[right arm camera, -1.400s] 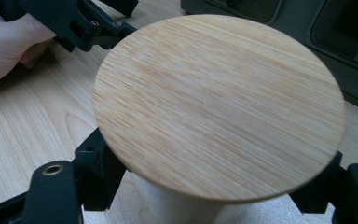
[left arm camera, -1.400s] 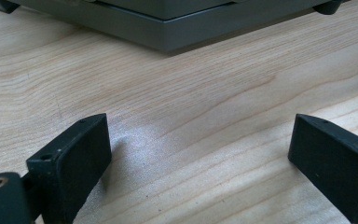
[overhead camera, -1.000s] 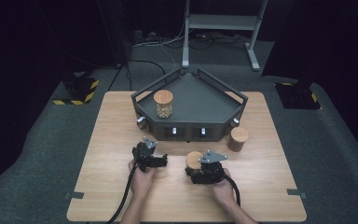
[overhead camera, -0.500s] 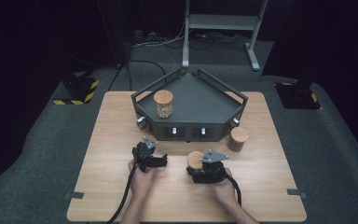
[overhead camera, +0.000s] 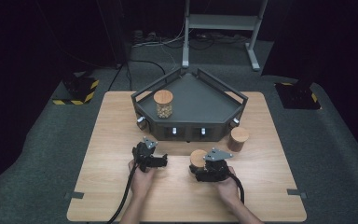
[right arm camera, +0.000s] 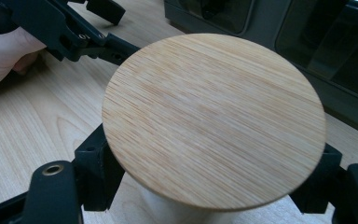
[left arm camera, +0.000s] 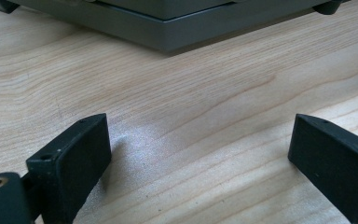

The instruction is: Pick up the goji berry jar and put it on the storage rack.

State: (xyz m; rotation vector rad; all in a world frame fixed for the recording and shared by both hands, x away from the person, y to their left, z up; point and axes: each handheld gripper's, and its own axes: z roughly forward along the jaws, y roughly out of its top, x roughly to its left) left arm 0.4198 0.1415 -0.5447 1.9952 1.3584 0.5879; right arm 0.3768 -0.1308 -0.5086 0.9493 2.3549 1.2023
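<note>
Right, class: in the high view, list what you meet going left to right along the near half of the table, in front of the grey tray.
left gripper → jar with the wooden lid, held between the jaws of the right gripper → second wooden-lidded jar standing beside the tray's right corner.

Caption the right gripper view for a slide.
Right claw closed around a jar under its round bamboo lid, beside the dark tray.
</note>
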